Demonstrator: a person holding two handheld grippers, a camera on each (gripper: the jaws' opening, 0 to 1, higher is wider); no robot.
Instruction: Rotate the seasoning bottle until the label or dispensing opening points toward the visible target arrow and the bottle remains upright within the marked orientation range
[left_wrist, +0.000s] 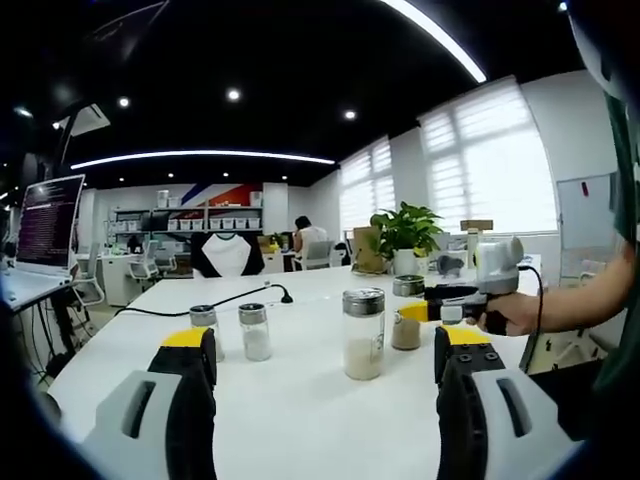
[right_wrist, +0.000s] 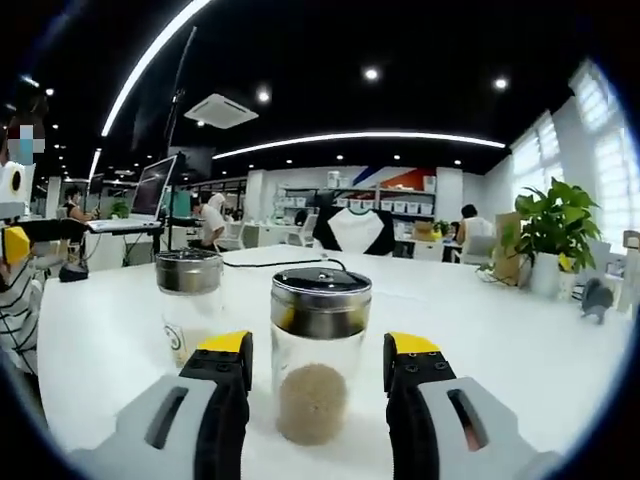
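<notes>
Right tongs (right_wrist: 316, 375) open, seasoning bottle (right_wrist: 318, 355) upright between

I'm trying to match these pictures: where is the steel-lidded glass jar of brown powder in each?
Left gripper view: steel-lidded glass jar of brown powder right of centre, by the right gripper.
Right gripper view: the jar centre, between the jaws.
Shared: green potted plant.
</notes>
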